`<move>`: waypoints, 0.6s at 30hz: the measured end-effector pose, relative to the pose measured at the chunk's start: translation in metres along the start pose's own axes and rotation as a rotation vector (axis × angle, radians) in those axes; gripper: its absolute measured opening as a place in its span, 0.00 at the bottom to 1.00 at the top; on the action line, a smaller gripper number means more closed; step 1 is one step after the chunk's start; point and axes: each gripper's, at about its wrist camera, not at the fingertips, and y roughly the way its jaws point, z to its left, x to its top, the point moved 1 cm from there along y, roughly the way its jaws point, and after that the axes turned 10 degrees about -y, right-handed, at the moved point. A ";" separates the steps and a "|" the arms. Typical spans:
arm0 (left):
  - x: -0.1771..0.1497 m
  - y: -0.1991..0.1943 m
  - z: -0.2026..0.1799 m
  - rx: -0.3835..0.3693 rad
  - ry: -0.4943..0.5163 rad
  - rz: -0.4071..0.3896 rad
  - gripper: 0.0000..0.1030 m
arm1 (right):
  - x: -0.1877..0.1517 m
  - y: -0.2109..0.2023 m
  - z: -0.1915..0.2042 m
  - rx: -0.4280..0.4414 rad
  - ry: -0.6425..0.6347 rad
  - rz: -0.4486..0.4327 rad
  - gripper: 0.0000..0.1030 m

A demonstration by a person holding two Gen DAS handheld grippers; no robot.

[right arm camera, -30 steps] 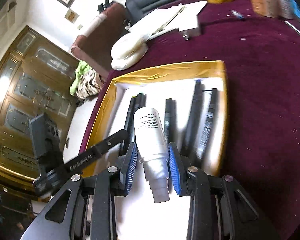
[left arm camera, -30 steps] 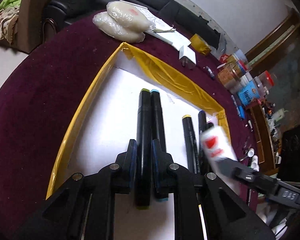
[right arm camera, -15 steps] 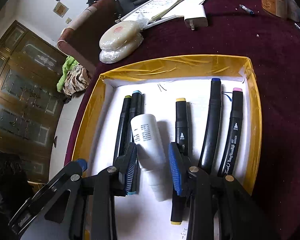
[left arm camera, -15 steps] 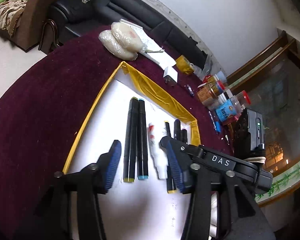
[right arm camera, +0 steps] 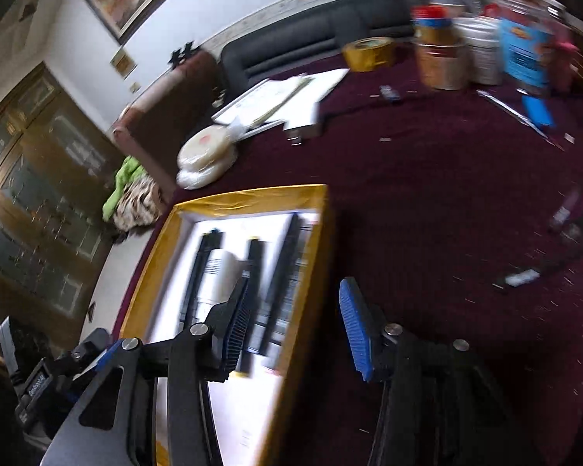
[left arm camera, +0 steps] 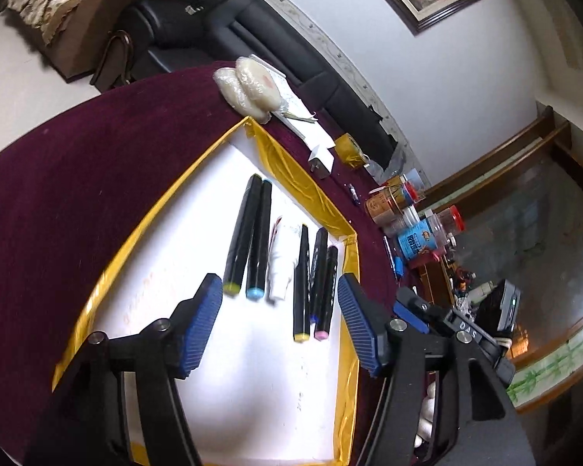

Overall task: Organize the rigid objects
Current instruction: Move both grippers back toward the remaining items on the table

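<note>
A yellow-rimmed white tray lies on the maroon table. In it lie several black markers side by side and a white bottle between them. My left gripper is open and empty, raised above the tray's near part. My right gripper is open and empty over the tray's right rim; that view is blurred, and the markers and bottle show to its left.
Wrapped white discs, papers, a white charger, a tape roll and jars sit beyond the tray. Small pens and bits lie on the cloth at right. A black sofa stands behind.
My left gripper let go of the marker pair, opened and rose. My right gripper let go of the white bottle in the tray, opened and swung right over the rim.
</note>
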 end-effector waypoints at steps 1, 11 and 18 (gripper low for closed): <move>-0.004 0.000 -0.001 0.007 0.003 0.003 0.59 | -0.006 -0.006 -0.010 -0.007 0.020 -0.009 0.41; -0.020 0.001 -0.014 0.038 0.030 0.008 0.59 | -0.025 -0.071 -0.009 -0.026 -0.023 -0.178 0.60; -0.027 0.003 -0.013 0.059 0.027 0.022 0.59 | -0.035 -0.059 0.011 -0.086 -0.120 -0.141 0.64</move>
